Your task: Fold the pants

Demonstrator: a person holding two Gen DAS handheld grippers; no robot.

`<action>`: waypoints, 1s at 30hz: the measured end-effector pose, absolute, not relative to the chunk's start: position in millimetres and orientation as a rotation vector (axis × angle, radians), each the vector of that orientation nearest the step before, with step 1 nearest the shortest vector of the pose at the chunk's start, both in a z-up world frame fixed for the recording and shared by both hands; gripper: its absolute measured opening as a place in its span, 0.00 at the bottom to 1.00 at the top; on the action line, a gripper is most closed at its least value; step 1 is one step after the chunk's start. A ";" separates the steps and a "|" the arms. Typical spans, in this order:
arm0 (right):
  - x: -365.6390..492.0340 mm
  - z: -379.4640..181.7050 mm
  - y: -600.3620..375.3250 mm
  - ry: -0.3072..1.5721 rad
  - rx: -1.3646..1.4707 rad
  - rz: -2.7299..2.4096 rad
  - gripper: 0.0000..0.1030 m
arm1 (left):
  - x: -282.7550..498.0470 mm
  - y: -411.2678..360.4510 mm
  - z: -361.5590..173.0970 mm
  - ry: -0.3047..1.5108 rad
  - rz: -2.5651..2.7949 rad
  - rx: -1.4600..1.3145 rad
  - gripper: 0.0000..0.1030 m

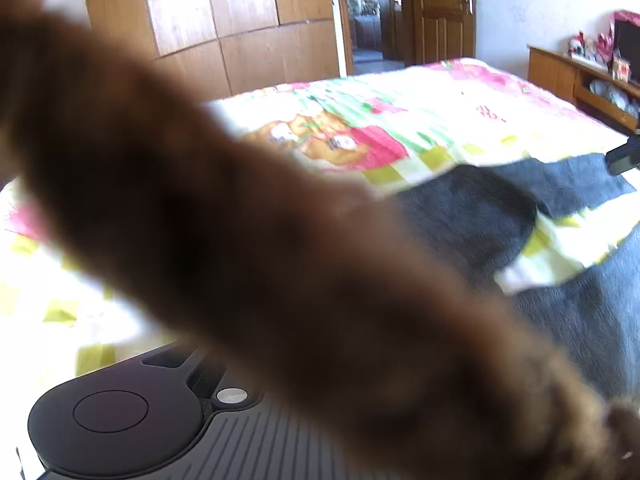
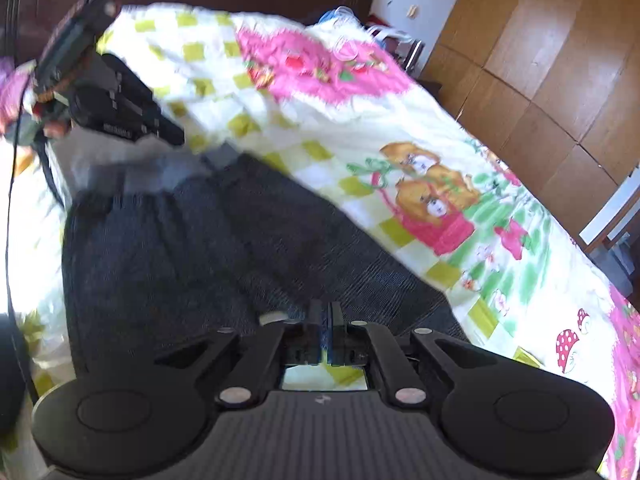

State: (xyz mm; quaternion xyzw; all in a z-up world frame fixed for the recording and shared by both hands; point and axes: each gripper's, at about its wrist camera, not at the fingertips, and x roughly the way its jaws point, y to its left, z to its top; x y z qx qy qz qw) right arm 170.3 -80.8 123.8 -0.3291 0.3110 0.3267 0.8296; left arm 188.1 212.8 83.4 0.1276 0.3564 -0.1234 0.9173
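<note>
A: Where are the pants (image 2: 224, 240)?
B: Spread dark on the bed (image 2: 400, 128), stretching ahead of the right tool (image 2: 325, 320), whose fingers are pinched together on the near hem.
A: The left tool (image 2: 132, 112)?
B: At the far waistband; a blurred brown shape (image 1: 240, 240) hides its fingers, so its grip is unclear.

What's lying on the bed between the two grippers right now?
In the right wrist view, the dark pants span the stretch from the right gripper up to the left gripper by the grey waistband; nothing else lies there.
</note>
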 end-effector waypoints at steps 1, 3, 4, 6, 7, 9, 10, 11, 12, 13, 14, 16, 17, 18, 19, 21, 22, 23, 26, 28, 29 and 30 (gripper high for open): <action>176.9 115.8 -76.8 0.673 -0.735 0.693 0.24 | 187.5 210.2 81.1 0.735 -0.239 0.291 0.04; 199.6 104.5 -73.4 0.670 -0.721 0.711 0.31 | 192.4 214.3 81.1 0.733 -0.217 0.292 0.11; 213.9 98.1 -72.6 0.677 -0.704 0.723 0.43 | 195.5 218.7 82.5 0.722 -0.217 0.281 0.12; 246.5 82.9 -70.5 0.691 -0.677 0.746 0.52 | 213.3 228.5 83.4 0.713 -0.216 0.265 0.17; 266.4 72.7 -68.6 0.682 -0.678 0.752 0.52 | 224.5 233.8 80.3 0.712 -0.212 0.261 0.30; 312.4 50.7 -63.3 0.691 -0.700 0.738 0.55 | 250.2 243.1 68.8 0.722 -0.182 0.286 0.53; 330.3 43.9 -63.4 0.700 -0.696 0.727 0.57 | 264.3 247.3 61.8 0.733 -0.176 0.297 0.61; 352.8 35.9 -64.7 0.727 -0.687 0.714 0.57 | 278.9 251.9 53.6 0.750 -0.170 0.302 0.61; 371.7 29.9 -65.8 0.749 -0.673 0.698 0.58 | 293.9 256.4 44.1 0.774 -0.172 0.299 0.61; 392.1 23.0 -67.3 0.776 -0.653 0.691 0.59 | 306.7 260.9 36.3 0.796 -0.177 0.286 0.63; 406.0 17.6 -67.6 0.811 -0.636 0.696 0.60 | 317.9 264.2 29.4 0.822 -0.187 0.270 0.66; 429.4 1.2 -64.0 0.921 -0.635 0.737 0.63 | 332.4 268.4 12.3 0.863 -0.208 0.252 0.70; 436.4 -9.2 -60.9 0.955 -0.680 0.753 0.65 | 337.5 268.8 5.1 0.889 -0.227 0.248 0.70; 439.3 -14.4 -58.7 0.945 -0.715 0.769 0.74 | 341.4 268.3 -2.8 0.922 -0.256 0.257 0.73; 443.8 -16.7 -58.0 0.948 -0.715 0.778 0.77 | 344.5 266.0 -9.6 0.940 -0.265 0.292 0.76; 452.8 -20.4 -59.6 0.996 -0.648 0.765 0.76 | 350.8 266.1 -17.2 0.940 -0.274 0.306 0.84; 451.3 -21.3 -60.5 0.990 -0.643 0.765 0.72 | 355.5 268.3 -19.2 0.952 -0.271 0.275 0.85; 446.3 -20.6 -61.8 0.974 -0.642 0.776 0.67 | 358.9 269.3 -21.5 0.967 -0.268 0.248 0.84; 428.7 -15.7 -61.3 0.956 -0.595 0.767 0.30 | 356.6 266.1 -22.5 0.957 -0.265 0.250 0.71; 415.8 -11.9 -57.5 0.924 -0.615 0.731 0.24 | 352.3 262.7 -17.5 0.946 -0.250 0.238 0.33; 410.2 -7.5 -56.0 0.912 -0.622 0.708 0.24 | 350.5 259.6 -15.6 0.943 -0.235 0.250 0.28; 402.9 1.5 -56.3 0.890 -0.625 0.699 0.23 | 349.0 255.7 -13.0 0.942 -0.216 0.275 0.18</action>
